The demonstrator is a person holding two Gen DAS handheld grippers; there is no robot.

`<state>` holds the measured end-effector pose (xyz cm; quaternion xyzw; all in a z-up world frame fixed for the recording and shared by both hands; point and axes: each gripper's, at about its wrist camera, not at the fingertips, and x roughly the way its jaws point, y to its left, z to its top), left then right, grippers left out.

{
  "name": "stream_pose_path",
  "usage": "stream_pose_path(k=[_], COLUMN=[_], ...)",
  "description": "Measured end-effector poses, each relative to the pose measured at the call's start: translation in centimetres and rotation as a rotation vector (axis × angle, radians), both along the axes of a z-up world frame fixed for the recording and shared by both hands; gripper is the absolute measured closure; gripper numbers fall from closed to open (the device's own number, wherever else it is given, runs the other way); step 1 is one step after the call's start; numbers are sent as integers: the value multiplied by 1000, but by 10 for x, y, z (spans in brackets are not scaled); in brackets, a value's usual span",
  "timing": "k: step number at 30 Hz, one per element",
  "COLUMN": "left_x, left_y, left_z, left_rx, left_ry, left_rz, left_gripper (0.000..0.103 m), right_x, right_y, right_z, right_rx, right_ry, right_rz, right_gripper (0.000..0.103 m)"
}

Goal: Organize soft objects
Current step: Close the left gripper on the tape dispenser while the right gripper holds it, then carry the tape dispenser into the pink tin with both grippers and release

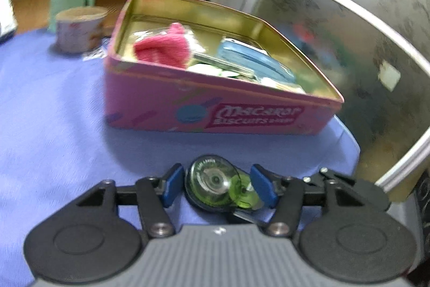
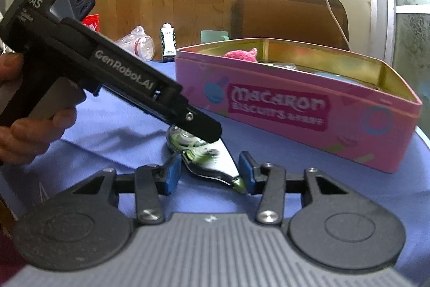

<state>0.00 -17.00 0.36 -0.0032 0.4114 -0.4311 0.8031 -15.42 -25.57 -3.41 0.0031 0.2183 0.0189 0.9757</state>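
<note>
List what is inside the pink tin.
In the pink tin: a pink fuzzy cloth, a blue case, and pale and green scraps between them. Anything beneath them is hidden.

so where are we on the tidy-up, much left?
Partly done: pink fluffy item and a blue piece already lie in the pink tin. In hand: left gripper and right gripper both straddle the green tape dispenser on the blue cloth; actual contact unclear. Left: get it into the tin.
</note>
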Motion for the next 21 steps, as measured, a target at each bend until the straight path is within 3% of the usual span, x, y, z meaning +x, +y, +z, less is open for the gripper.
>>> stream_pose_path(k=[4,6,8,13,21], left_x=[6,10,11,12,23], left_y=[20,24,26,30,21], left_z=[-2,-4,-5,8,62], left_rx=[-72,-106,-103,-91,-133], left_ry=[85,119,106,65,-30], left_rz=[38,49,72,90,61], left_gripper=[36,39,52,61,61], right_x=[7,8,10,12,21], right_y=[5,7,12,22,14], right_z=[0,1,2,7,44], right_rx=[-2,2,-6,-53,-68], right_ry=[3,6,9,-9,-100], right_rz=[19,42,67,81,72], right_gripper=[53,54,58,61,61])
